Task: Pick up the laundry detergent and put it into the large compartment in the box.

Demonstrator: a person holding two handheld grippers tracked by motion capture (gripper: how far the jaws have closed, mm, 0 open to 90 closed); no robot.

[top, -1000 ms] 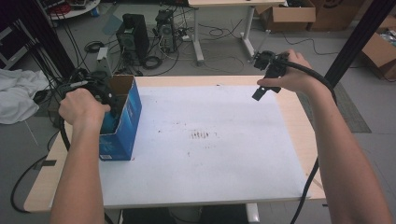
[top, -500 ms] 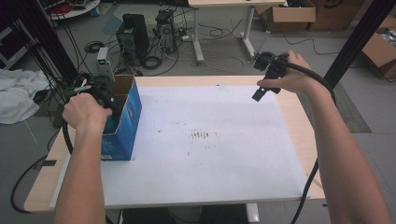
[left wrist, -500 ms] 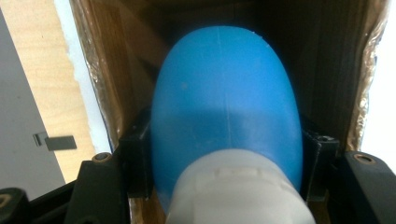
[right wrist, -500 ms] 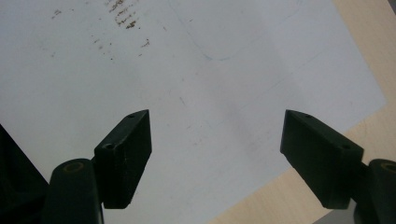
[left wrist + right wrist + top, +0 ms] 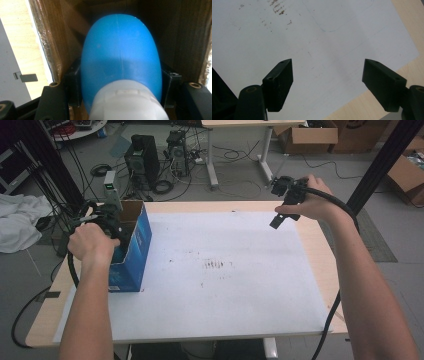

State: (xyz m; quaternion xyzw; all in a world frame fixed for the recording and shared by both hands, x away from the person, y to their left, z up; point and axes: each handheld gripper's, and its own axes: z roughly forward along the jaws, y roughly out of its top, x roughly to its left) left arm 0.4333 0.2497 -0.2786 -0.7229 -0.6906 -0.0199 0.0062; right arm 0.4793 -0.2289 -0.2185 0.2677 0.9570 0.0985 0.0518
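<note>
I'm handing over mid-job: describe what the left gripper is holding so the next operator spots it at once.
Find the open blue cardboard box at the table's left edge. Inside it, the left gripper clamps a smooth blue bottle with a white cap, the one blue rounded shape against brown cardboard walls.

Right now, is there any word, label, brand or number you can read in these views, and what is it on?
None can be read.
Blue box: pale print low on its side, too small and blurred to read.
Blue bottle with a white cap, held in the left gripper: no print on the side that shows.
White sheet: brown smudges and faint pen lines, no words.
</note>
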